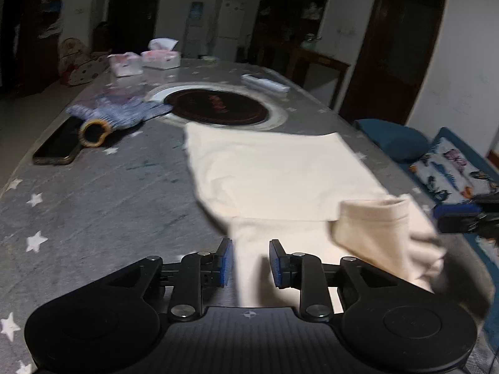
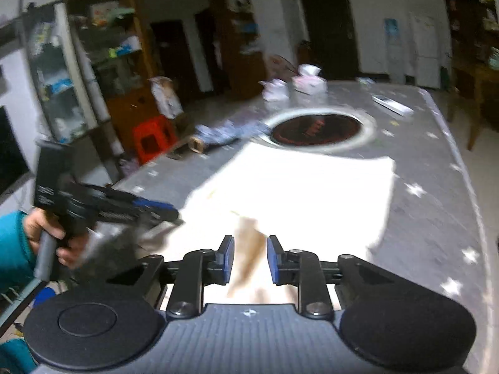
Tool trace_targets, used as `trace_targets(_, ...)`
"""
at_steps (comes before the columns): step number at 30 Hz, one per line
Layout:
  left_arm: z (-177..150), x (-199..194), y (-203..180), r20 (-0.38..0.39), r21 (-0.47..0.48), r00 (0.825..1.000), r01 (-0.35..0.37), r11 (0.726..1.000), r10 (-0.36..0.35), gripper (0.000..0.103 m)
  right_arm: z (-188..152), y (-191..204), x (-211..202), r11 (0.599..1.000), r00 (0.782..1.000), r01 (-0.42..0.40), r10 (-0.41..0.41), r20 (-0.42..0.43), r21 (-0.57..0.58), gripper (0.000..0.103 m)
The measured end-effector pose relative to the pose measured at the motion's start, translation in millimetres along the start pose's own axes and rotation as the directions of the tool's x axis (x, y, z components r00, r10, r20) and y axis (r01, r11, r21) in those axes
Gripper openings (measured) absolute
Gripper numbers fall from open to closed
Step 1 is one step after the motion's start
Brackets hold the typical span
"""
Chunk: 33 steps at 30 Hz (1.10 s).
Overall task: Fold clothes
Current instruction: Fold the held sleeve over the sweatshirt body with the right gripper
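Two tools, both mine: I see the surface [image 1: 93, 187] bearing the cream garment [image 1: 274, 174] just nearer than its round burner [image 1: 218, 106], laid flat for folding; left tool [image 1: 251, 263] and right tool [image 2: 250, 260] stand part-open, cloth between, unpinched

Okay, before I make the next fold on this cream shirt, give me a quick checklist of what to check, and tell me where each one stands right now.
1. Left gripper free of cloth: not ok. A strip of the cream shirt lies between its jaws, though the pads stand apart from it.
2. Right gripper released: cannot tell. Its jaws stand apart, but the blurred cloth between them may be touching.
3. Shirt body flat: ok on the far part, with a straight edge.
4. Sleeve tidy: not ok, it sits bunched at the near right.
5. Fold path clear of the glove and phone: ok, both lie apart from the shirt.
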<state>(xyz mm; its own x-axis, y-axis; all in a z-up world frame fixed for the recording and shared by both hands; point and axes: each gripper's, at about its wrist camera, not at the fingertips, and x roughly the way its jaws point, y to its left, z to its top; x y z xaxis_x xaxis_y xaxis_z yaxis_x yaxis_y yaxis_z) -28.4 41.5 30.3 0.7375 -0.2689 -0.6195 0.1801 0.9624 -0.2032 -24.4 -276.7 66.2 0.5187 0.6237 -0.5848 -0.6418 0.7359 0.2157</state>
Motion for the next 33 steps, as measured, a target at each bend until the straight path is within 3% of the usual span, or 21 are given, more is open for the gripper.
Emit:
trace_targets(3, 4.9, -0.3, -22.2, 0.011, 0.041, 0.998, 0.065, 0.997, -0.065, 0.046, -9.3, -13.7, -2.2, 0.998, 0.998, 0.046, -0.044, -0.040, 0.032, 0.027)
trace_targets(9, 10.1, -7.1, -61.3, 0.028, 0.066, 0.985, 0.167, 0.984, -0.169, 0.061, -18.6, -16.3, -4.2, 0.999, 0.998, 0.051, -0.051, -0.048, 0.008, 0.031)
trace_targets(12, 8.9, -8.3, -69.2, 0.022, 0.062, 0.986, 0.165, 0.984, -0.167, 0.063, -13.0, -5.2, 7.7, 0.998, 0.997, 0.051, -0.053, -0.051, -0.036, 0.031)
trace_targets(15, 7.2, -9.0, -70.9, 0.021, 0.044, 0.988, 0.149, 0.988, -0.150, 0.067, -10.1, 7.4, 25.3, 0.998, 0.998, 0.002, -0.006, -0.067, -0.059, 0.031)
trace_targets(19, 4.5, -5.4, -56.5, 0.004, -0.007, 0.993, 0.119, 0.993, -0.119, 0.068, -10.9, 31.8, 43.7, 0.989, 0.992, -0.093, 0.083, -0.090, -0.115, 0.031)
trace_targets(22, 1.3, -0.3, -47.1, -0.018, -0.041, 0.995, 0.101, 0.994, -0.102, 0.068, -11.9, 39.9, 40.1, 0.983, 0.992, -0.107, 0.096, -0.076, -0.149, 0.034)
trace_targets(25, -0.8, 5.1, -44.2, -0.029, -0.049, 0.995, 0.094, 0.994, -0.096, 0.068, -11.9, 30.6, 28.1, 0.989, 0.996, -0.075, 0.069, -0.053, -0.124, 0.034)
trace_targets(30, -4.8, 14.4, -45.3, -0.047, -0.053, 0.993, 0.103, 0.993, -0.106, 0.064, -12.7, -10.8, 5.9, 0.997, 0.998, 0.067, -0.067, -0.019, -0.027, 0.034)
trace_targets(33, -6.2, 18.6, -49.7, -0.056, -0.035, 0.992, 0.108, 0.993, -0.110, 0.046, -10.8, -36.4, 0.0, 0.992, 0.993, 0.120, -0.120, -0.005, 0.050, 0.034)
